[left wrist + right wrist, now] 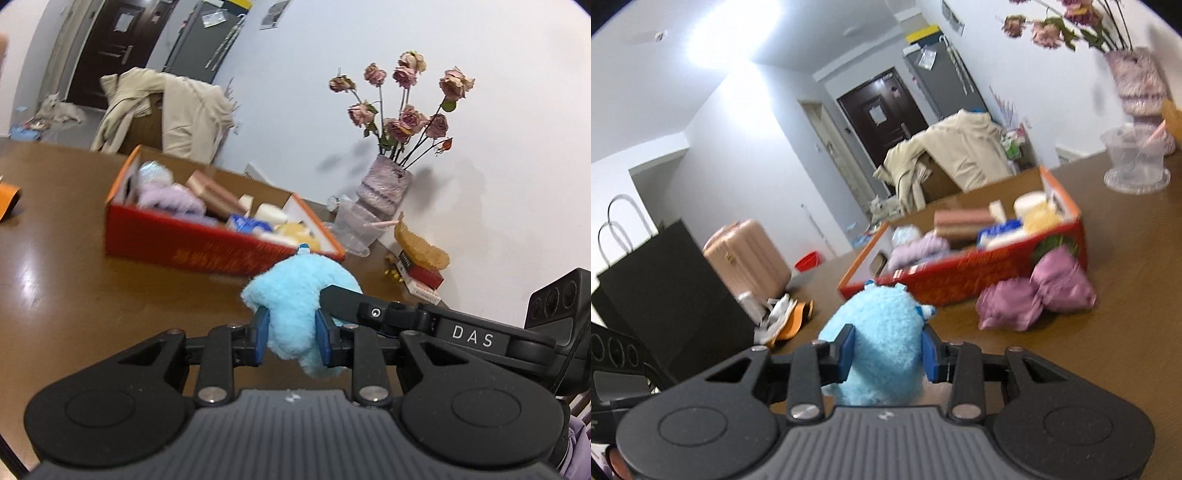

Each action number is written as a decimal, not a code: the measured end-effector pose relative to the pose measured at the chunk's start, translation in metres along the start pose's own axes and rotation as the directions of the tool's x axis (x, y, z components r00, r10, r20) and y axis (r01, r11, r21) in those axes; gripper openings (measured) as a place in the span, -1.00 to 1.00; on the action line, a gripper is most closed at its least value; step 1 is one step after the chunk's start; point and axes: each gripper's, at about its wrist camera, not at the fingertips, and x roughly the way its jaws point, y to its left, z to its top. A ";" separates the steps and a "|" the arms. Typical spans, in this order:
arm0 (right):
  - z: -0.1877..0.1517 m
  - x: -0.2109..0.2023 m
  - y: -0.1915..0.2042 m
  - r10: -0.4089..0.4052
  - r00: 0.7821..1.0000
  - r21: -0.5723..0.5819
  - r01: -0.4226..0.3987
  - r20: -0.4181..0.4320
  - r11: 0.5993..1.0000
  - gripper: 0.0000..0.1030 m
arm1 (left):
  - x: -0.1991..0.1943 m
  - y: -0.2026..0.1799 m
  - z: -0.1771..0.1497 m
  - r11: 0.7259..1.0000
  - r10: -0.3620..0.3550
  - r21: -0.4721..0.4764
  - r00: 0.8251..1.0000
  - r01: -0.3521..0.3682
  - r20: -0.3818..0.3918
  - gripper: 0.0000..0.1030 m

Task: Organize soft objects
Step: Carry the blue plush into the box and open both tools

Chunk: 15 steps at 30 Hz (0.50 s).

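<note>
Right now the blue plush toy [295, 299] [882, 339] is squeezed from both sides, pinched by the left gripper [291, 338] and the right gripper [888, 354] together above the brown table [74, 295], just before the red box [192, 240] [964, 273] of soft items.

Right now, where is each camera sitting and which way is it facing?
Left wrist: rides the left tongs, facing the red box and vase of dried roses at the wall; its own blue pads and the right tongs' arm show.
Right wrist: rides the right tongs, facing the red box, purple cloth and dark door; its own pads show.
Shared: both tongs clamp the blue plush toy, box beyond.
</note>
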 end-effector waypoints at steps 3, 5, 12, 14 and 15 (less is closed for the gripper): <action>0.032 0.006 -0.007 0.003 0.999 -0.027 -0.002 0.041 1.000 -0.30 | 0.020 -0.007 0.033 1.000 -0.021 0.014 1.000 0.021 0.019 -0.49; 0.061 0.017 -0.014 0.017 0.997 -0.048 -0.013 0.070 0.999 -0.30 | 0.035 -0.010 0.059 0.999 -0.029 0.019 0.999 0.029 0.041 -0.49; 0.133 0.100 -0.057 -0.010 1.000 -0.042 0.010 -0.012 0.999 -0.30 | 0.132 0.025 0.121 0.995 -0.049 -0.089 0.998 0.045 -0.041 -0.49; 0.137 0.127 -0.074 -0.025 0.998 -0.025 0.023 -0.055 0.999 -0.30 | 0.161 0.040 0.123 0.996 -0.016 -0.094 0.997 0.008 -0.079 -0.49; 0.138 0.146 -0.085 -0.034 0.995 -0.003 0.034 -0.092 0.999 -0.30 | 0.175 0.047 0.122 0.995 0.004 -0.103 0.994 -0.016 -0.107 -0.49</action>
